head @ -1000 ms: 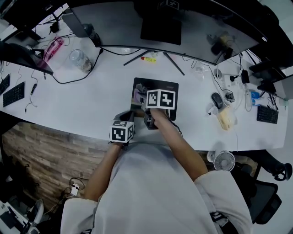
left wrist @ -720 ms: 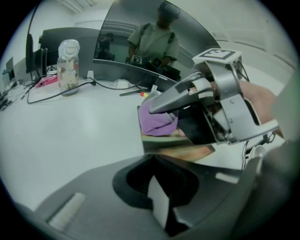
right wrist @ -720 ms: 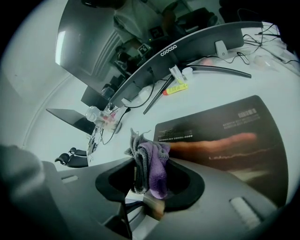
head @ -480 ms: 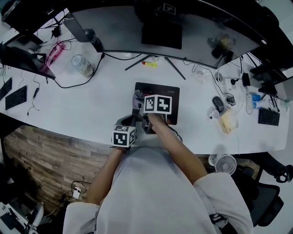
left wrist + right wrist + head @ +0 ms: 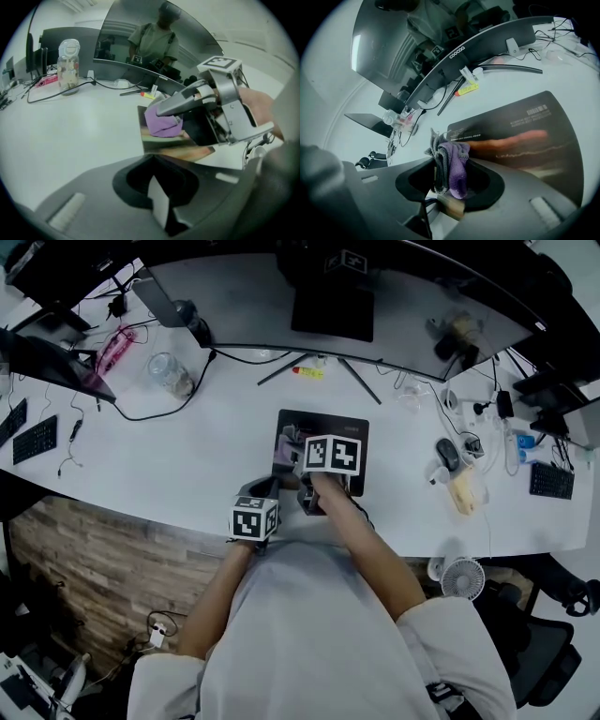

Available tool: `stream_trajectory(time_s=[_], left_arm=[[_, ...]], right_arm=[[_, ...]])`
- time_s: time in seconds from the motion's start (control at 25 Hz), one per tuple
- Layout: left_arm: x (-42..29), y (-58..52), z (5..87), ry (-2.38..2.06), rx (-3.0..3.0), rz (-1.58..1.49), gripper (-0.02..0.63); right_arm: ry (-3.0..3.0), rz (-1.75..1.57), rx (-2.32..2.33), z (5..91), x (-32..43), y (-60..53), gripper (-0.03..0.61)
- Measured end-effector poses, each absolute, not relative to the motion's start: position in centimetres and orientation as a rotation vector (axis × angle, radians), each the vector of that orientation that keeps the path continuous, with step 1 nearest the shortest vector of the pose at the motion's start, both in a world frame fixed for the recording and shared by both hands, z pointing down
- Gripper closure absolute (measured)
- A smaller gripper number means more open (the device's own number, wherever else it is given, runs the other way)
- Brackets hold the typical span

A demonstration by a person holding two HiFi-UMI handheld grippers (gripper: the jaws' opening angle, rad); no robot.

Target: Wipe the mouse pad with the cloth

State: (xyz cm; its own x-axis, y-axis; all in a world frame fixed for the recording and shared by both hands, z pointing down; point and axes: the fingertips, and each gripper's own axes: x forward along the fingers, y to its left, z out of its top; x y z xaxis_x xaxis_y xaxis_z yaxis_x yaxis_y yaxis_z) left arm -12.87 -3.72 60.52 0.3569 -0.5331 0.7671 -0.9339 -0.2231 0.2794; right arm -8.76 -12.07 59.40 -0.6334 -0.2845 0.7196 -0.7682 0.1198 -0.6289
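A dark mouse pad [image 5: 349, 430] lies on the white desk in front of the person. My right gripper [image 5: 292, 448] is shut on a purple and grey cloth [image 5: 283, 441] and holds it down on the pad's left part. In the right gripper view the cloth [image 5: 457, 161] bunches between the jaws of that gripper [image 5: 450, 176], with the pad [image 5: 525, 136] just ahead. My left gripper [image 5: 258, 491] sits at the desk's near edge, beside the pad's near-left corner; its jaws [image 5: 159, 197] look shut with nothing in them. From there the cloth [image 5: 162, 124] and the pad [image 5: 159, 141] show ahead.
A curved monitor [image 5: 328, 296] on splayed legs stands behind the pad, with a yellow marker [image 5: 305, 371] under it. A glass jar [image 5: 169, 371] and cables lie at the left, a mouse [image 5: 445, 448] and small clutter at the right. A fan [image 5: 462, 575] sits beyond the desk's near edge.
My right gripper has slid the cloth a little across the pad, first nearer and left, then slightly back right. My left gripper has hardly moved.
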Motion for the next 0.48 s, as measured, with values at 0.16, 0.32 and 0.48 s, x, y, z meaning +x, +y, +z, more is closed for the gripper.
stream_trajectory(time_s=[0.16, 0.32, 0.48], left_arm=[[-13.0, -3.5, 60.4, -1.281, 1.878, 0.689, 0.614], [-13.0, -3.5, 60.5, -1.296, 1.890, 0.701, 0.614], [-12.8, -3.6, 60.5, -1.291, 1.890, 0.699, 0.614]], right_arm=[[-1.975, 1.541, 1.031, 59.4, -8.1, -11.9, 0.405], [-1.973, 1.541, 1.019, 59.5, -7.5, -11.9, 0.405], [-1.974, 1.545, 1.030, 59.5, -6.5, -11.9, 0.405]])
